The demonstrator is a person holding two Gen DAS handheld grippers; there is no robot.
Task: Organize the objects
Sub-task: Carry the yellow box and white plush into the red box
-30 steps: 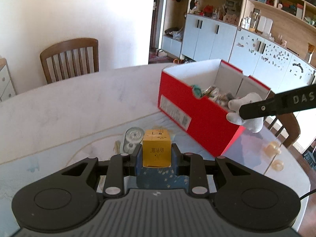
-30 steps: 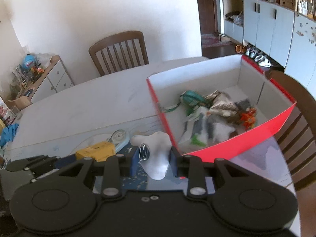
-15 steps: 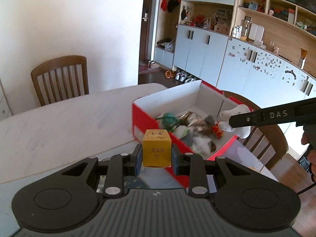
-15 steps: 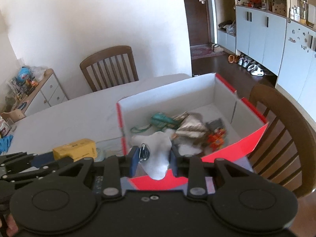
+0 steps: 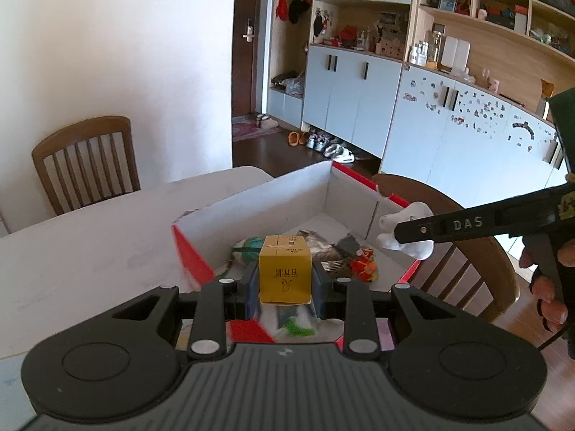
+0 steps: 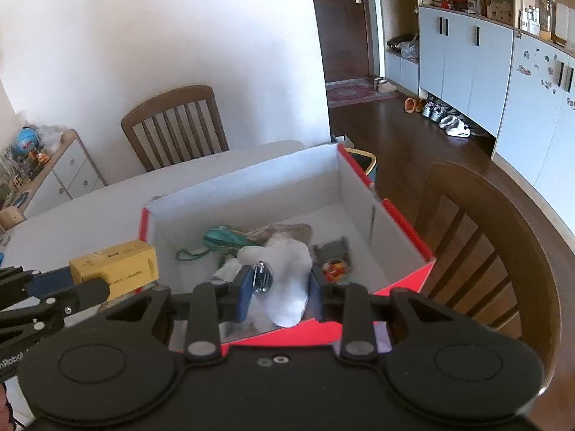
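1. Desk (image 5: 90, 244): pale top carrying the box; bare surface lies left of the box, giving free room on that side. A wooden chair (image 5: 86, 161) stands at its far edge, well apart from the work.

2. Left hand-held gripper (image 5: 285, 282): jaws closed on a yellow carton (image 5: 285, 273), held upright by its two side faces. In the right wrist view the carton (image 6: 115, 267) hangs just at the box's left wall, at or slightly outside the rim; from the left wrist view it appears over the contents. Exact overlap cannot be told.

3. Red box (image 6: 402, 230): open-topped, white inside, the collecting place for loose things. Its floor holds a teal cord (image 6: 222, 237), a dark packet (image 6: 332, 248) and an orange item (image 6: 336, 265), bunched toward the near end. The far half of the floor is bare, judged the better drop zone.

4. Right hand-held gripper (image 6: 280, 289): jaws closed on a white soft toy (image 6: 287, 269), with a metal clip (image 6: 260, 276) pinched beside it. It hangs above the box's near wall, over the interior.

5. Second chair (image 6: 485, 251): its back stands close to the box's right wall, narrowing room on that side.

6. Judgement: both loads are high enough to pass the rim; the two tools sit near each other, so releasing one at a time would avoid a knock.
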